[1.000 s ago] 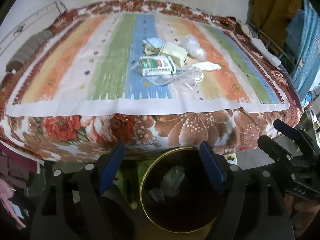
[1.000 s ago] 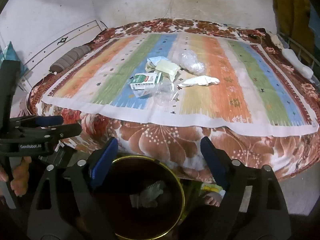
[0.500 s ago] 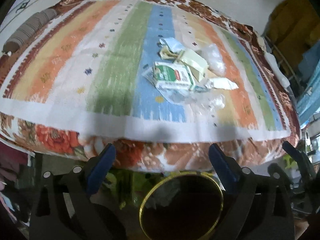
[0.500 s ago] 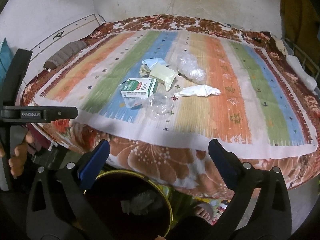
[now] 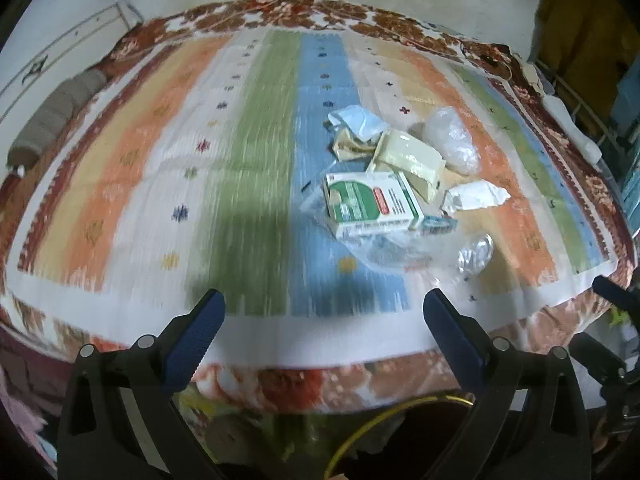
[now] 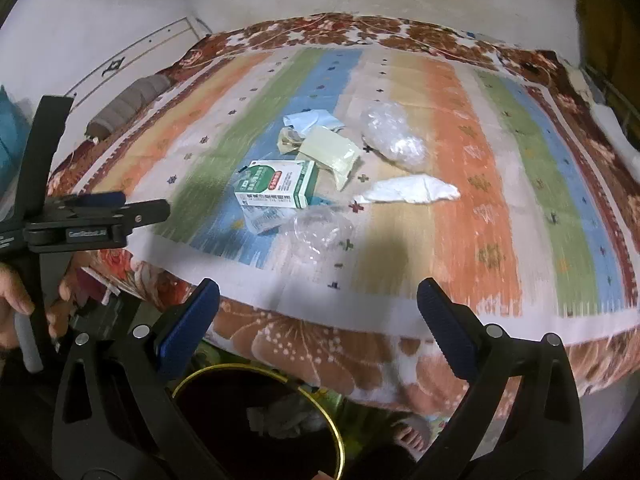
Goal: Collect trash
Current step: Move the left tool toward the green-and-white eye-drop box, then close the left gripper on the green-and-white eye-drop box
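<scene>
The trash lies in a loose cluster on the striped cover (image 5: pixel 248 168) of the bed (image 6: pixel 312 344), around its blue and cream stripes. A green-and-white carton (image 5: pixel 370 204) sits at the near left of the cluster on a sheet of clear plastic (image 5: pixel 384 250). Just beyond it are a pale yellow packet (image 5: pixel 412 160) and a crumpled light-blue wrapper (image 5: pixel 358 120). To the right lie a clear plastic bag (image 5: pixel 452 140), a torn white wrapper (image 5: pixel 474 198) and a small crumpled clear piece (image 5: pixel 476 254).

The left gripper (image 5: pixel 322 322) points steeply down over the bed's near edge. Its jaws are opening, the blue-padded fingers (image 5: pixel 196 340) spread wide, nothing between them. In the right wrist view it also shows at the left edge, gripped by a hand (image 6: pixel 16 304).

The right gripper (image 6: pixel 318 312) points down likewise over the near edge, its fingers (image 6: pixel 448 328) spread wide apart and empty.

Below both, on the floor against the bed, stands a dark bin with a gold rim (image 6: pixel 332 432). Crumpled whitish paper (image 6: pixel 276 416) lies inside it. A person's bare toes (image 6: pixel 412 434) show just right of the bin.
</scene>
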A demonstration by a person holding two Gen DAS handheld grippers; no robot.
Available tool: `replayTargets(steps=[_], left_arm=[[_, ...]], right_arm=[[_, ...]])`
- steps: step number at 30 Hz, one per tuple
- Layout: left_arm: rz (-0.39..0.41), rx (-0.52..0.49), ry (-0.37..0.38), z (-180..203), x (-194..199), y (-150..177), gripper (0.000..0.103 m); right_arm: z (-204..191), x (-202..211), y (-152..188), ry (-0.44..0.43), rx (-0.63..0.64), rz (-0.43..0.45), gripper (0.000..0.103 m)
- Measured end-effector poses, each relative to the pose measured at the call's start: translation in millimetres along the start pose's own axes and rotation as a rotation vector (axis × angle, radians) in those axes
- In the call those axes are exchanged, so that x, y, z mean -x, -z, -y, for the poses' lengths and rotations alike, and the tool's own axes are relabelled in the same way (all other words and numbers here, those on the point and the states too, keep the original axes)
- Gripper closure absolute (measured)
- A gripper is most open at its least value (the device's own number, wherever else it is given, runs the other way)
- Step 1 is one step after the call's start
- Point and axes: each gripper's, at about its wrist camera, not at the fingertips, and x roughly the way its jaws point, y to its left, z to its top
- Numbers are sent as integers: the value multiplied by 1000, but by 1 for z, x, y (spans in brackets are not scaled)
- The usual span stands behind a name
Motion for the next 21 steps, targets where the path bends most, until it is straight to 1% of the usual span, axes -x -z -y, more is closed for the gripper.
replayTargets(steps=[3,6,10,12,15,17,21], left_arm=[[6,13,27,-7,-11,-8,6],[8,17,21,-11,-22,-13,6],[11,-16,13,-12,-34,-18,6],[-4,-25,19,-13,-42,-23,6],[-24,-25,47,-18,-53,-29,6],[-23,-59,49,-17,-59,-32,6],[-13,-152,42,-13,-72,-38,6]], right_arm=[[-3,-9,-9,6,32,-5,9],[-7,-23,-15,4,54,-32,9],[-14,-41,-22,20,109,-52,9],[-13,-49,-24,18,107,-63,9],[-10,-61,-29,11,94,-85,9],[-9,-70,-35,12,104,-95,9],[-11,-91,-35,2,133,-147,10]])
